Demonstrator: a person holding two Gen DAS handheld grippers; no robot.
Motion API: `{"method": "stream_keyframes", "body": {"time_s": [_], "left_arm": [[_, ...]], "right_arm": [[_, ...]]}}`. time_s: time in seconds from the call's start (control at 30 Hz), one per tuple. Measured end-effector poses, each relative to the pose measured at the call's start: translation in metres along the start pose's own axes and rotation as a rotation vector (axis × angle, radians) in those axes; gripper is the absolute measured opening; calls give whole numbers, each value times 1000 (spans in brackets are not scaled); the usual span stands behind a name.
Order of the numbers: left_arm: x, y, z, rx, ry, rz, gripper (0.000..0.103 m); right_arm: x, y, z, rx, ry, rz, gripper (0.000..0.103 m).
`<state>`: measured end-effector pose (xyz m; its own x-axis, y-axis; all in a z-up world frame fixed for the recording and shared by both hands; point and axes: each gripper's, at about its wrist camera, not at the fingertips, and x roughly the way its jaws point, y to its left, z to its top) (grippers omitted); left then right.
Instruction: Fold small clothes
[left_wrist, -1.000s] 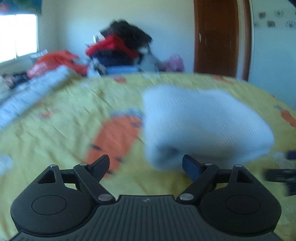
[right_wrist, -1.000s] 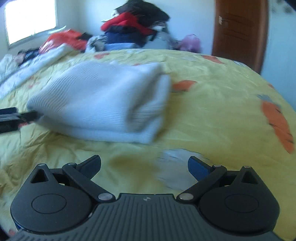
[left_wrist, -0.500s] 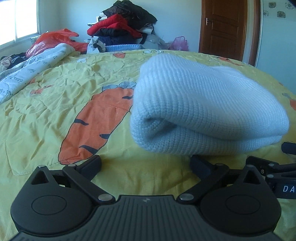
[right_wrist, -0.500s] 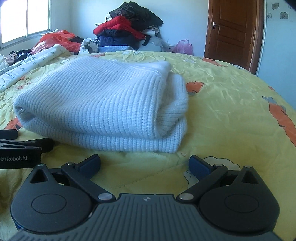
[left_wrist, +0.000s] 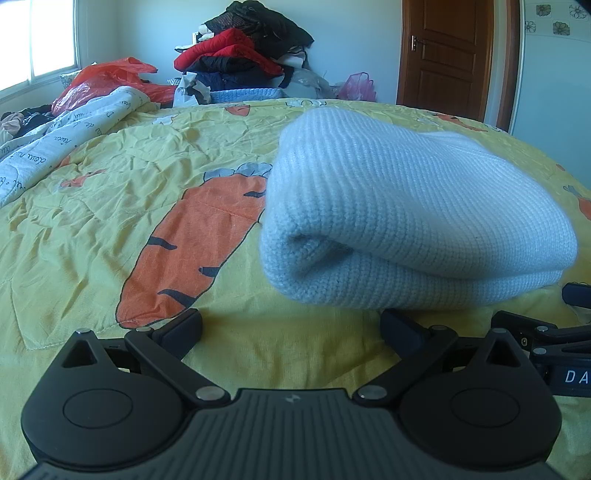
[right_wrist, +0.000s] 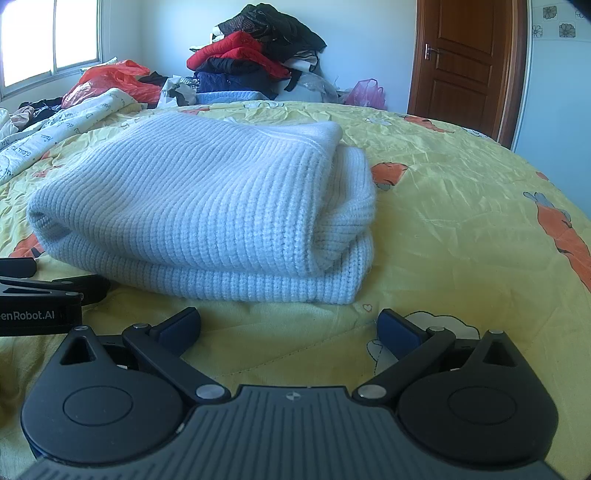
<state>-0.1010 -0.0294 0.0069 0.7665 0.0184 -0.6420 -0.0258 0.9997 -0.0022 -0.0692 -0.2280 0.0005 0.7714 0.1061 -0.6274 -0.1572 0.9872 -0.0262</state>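
The yellow carrot-print bedspread (right_wrist: 461, 221) spreads wide and bare to the right of the folded pale-blue knitted sweater (right_wrist: 207, 214), which lies near its middle, folded edges toward both cameras. The left gripper (left_wrist: 291, 326) sits low just before the sweater's left end, jaws spread wide and empty, having just been opening. The right gripper (right_wrist: 288, 326) is likewise released, nothing between its pads. Lettering "enRobot.AI" shows on the left gripper's side.
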Motion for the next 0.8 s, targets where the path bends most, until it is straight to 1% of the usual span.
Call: {"method": "stream_keyframes", "body": {"time_s": [0.8], "left_arm": [[0,0,1,0,0,-1,103]], "right_arm": [[0,0,0,0,0,0,103]]}}
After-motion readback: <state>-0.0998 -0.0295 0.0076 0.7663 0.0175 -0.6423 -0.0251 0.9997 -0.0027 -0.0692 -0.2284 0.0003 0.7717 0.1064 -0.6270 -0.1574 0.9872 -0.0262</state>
